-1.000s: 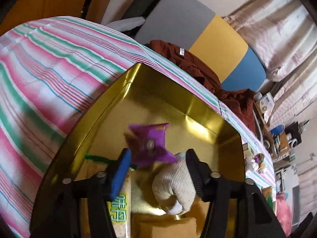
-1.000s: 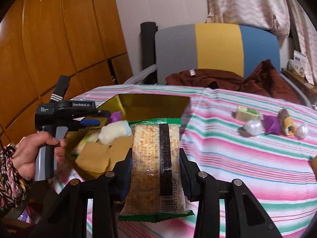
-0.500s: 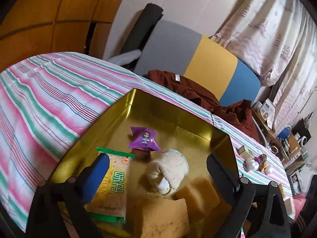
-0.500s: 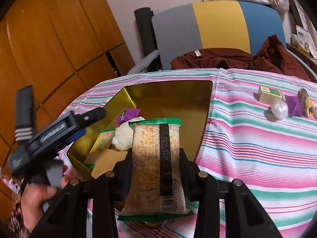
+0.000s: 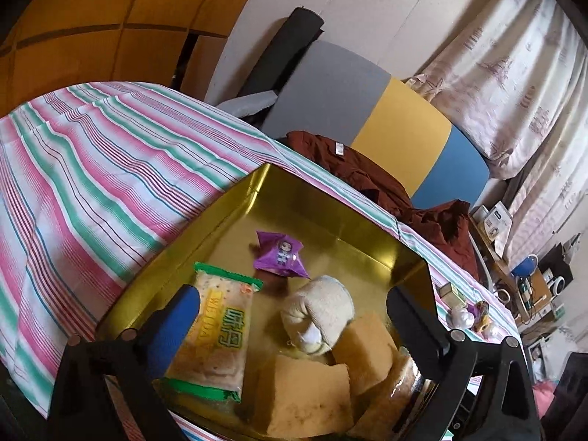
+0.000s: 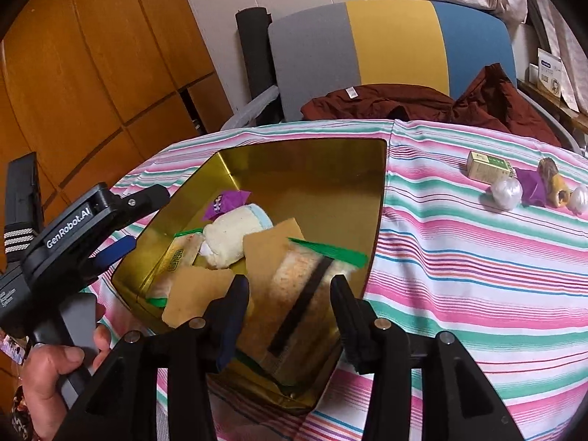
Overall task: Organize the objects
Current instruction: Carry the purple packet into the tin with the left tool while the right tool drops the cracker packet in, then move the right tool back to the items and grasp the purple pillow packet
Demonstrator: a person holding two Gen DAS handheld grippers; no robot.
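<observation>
Left gripper [image 5: 290,303], black with one blue-padded finger, is seen with jaws spread wide above the near end of the shallow gold metal tray [image 5: 330,217]; nothing is held between them. In the right wrist view its lower body is cut off by the frame edge and is gripped by a bare hand [image 6: 51,382].

Under its span lie a green-edged cracker packet with yellow label [image 5: 217,330], a purple candy wrapper [image 5: 281,255], a cream knitted bundle [image 5: 323,310] and two tan sponge blocks [image 5: 305,393], the nearer one partly cut off at the bottom.

Right gripper [image 6: 286,316], black, is also seen with jaws apart. Between and just beyond its fingers a second cracker packet with a black stripe [image 6: 305,294] lies tilted inside the tray, blurred; contact with the fingers cannot be made out.

On the pink-and-green striped tablecloth [image 6: 459,275], well apart to the right, sit a small green-and-tan box [image 6: 488,167], two pearly white balls [image 6: 507,193] and further wrapped sweets, too small to identify.
</observation>
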